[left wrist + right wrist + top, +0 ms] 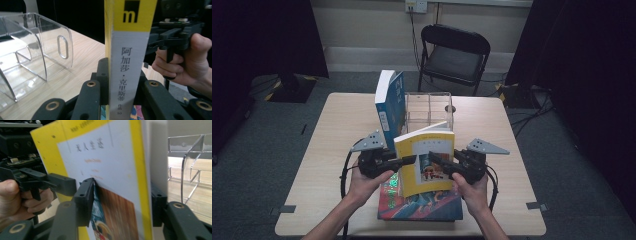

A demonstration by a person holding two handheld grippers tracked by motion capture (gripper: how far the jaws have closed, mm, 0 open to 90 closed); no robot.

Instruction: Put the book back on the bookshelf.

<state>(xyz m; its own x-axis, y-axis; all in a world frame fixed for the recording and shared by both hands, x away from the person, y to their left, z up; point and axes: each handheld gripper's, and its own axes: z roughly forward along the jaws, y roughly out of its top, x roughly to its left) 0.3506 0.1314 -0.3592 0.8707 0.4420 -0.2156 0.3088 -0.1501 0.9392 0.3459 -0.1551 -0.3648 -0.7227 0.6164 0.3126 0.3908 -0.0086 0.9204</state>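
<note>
A yellow-bordered book [424,160] stands upright and lifted above a colourful book [422,206] that lies flat near the table's front edge. My left gripper [408,160] is shut on the yellow book's spine [127,65], with the pads pressed on both sides. My right gripper [437,160] has the book's opposite edge [117,182] between its jaws. They stand wider than the book is thick; one pad [85,200] lies against the cover, and I count it open.
A blue and white book [389,106] stands upright against a clear acrylic organizer [429,107] at the table's middle back. A black folding chair [454,52] stands beyond the wooden table [337,135]. Cables trail from both grippers.
</note>
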